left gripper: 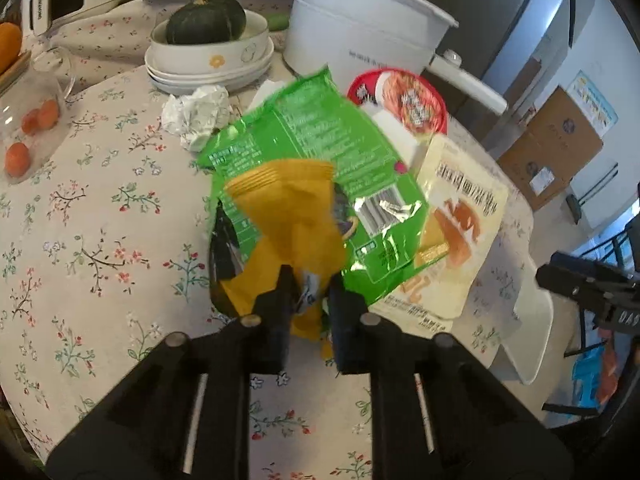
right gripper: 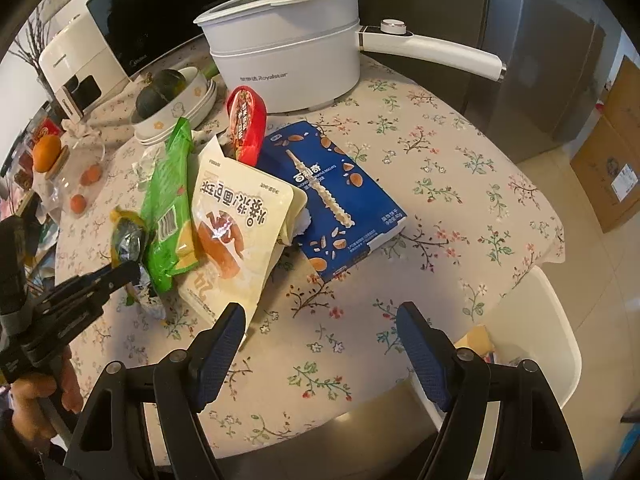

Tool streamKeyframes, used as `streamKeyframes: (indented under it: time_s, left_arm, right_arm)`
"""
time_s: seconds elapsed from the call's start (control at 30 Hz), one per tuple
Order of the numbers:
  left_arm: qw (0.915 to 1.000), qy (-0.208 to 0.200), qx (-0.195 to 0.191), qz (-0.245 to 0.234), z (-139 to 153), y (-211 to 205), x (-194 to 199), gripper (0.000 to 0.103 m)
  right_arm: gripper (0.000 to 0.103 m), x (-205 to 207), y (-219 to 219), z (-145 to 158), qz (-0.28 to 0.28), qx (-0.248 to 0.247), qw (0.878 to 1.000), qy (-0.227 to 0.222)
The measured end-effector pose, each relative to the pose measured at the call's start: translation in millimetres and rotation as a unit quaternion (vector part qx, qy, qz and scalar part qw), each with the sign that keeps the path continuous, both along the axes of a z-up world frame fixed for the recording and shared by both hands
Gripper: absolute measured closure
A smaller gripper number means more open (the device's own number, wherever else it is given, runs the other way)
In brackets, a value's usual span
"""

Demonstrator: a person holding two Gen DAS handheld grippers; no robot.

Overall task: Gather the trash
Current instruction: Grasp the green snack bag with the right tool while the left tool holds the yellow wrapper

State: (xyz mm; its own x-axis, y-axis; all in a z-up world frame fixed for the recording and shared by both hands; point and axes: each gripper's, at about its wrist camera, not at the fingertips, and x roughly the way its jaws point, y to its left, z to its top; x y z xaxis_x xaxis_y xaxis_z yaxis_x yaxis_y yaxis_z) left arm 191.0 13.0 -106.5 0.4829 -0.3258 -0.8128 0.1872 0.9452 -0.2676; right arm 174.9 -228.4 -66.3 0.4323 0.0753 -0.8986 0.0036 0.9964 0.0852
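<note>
A pile of trash lies on the floral table: a yellow wrapper (left gripper: 288,216), a green wrapper (left gripper: 320,140), a cream snack pouch (left gripper: 460,216), a red noodle-cup lid (left gripper: 404,100) and a crumpled paper ball (left gripper: 196,114). My left gripper (left gripper: 310,296) is shut on the yellow wrapper's lower end. In the right wrist view the left gripper (right gripper: 128,272) pinches that yellow wrapper (right gripper: 128,232) beside the green wrapper (right gripper: 168,200). A blue biscuit box (right gripper: 332,200) lies right of the cream pouch (right gripper: 236,224). My right gripper (right gripper: 320,312) stands open over bare tablecloth, holding nothing.
A white electric pot (right gripper: 288,52) with a long handle stands at the back. A dark squash sits in stacked bowls (left gripper: 208,56). A clear container with small oranges (left gripper: 32,120) is at the left. A white chair (right gripper: 540,340) stands by the table's front edge.
</note>
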Motion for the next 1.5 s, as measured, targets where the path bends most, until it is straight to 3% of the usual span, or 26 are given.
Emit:
streamKeyframes:
  time_s: [0.33,0.47,0.67,0.9,1.1,1.23,1.4,1.5]
  left_arm:
    - [0.9978,-0.033,-0.050,0.027,53.7,42.7,-27.4,0.089]
    - [0.9967,-0.033,-0.048,0.056,61.7,71.0,-42.0,0.089]
    - [0.9947,-0.011,-0.010,0.102,50.7,103.0,-53.9,0.089]
    - [0.9928,0.004,-0.012,0.119,40.9,126.8,-66.3,0.089]
    - [0.9938,0.006,-0.017,0.110,40.9,124.9,-68.9,0.089]
    - [0.9936,0.007,-0.019,0.111,40.4,124.3,-65.2,0.089]
    - [0.9929,0.011,-0.026,0.115,39.4,123.9,-59.7,0.089]
    - [0.9926,0.010,-0.027,0.117,40.0,124.6,-58.3,0.089]
  right_arm:
    - [0.024,3.9,28.9,2.4,0.027,0.004,1.000,-0.007]
    - [0.024,7.3,48.6,0.9,0.045,0.009,0.999,-0.007]
    - [0.024,14.2,93.2,-7.5,0.099,0.017,0.995,-0.002]
    - [0.024,47.8,126.3,-7.6,0.152,-0.005,0.988,-0.022]
    - [0.024,78.9,114.7,-21.8,0.136,0.059,0.989,-0.005]
    - [0.025,102.3,119.5,-28.8,0.142,0.074,0.987,0.004]
    - [0.031,135.9,131.9,-34.0,0.146,0.067,0.986,0.035]
    - [0.045,143.4,136.8,-40.0,0.146,0.067,0.986,0.043]
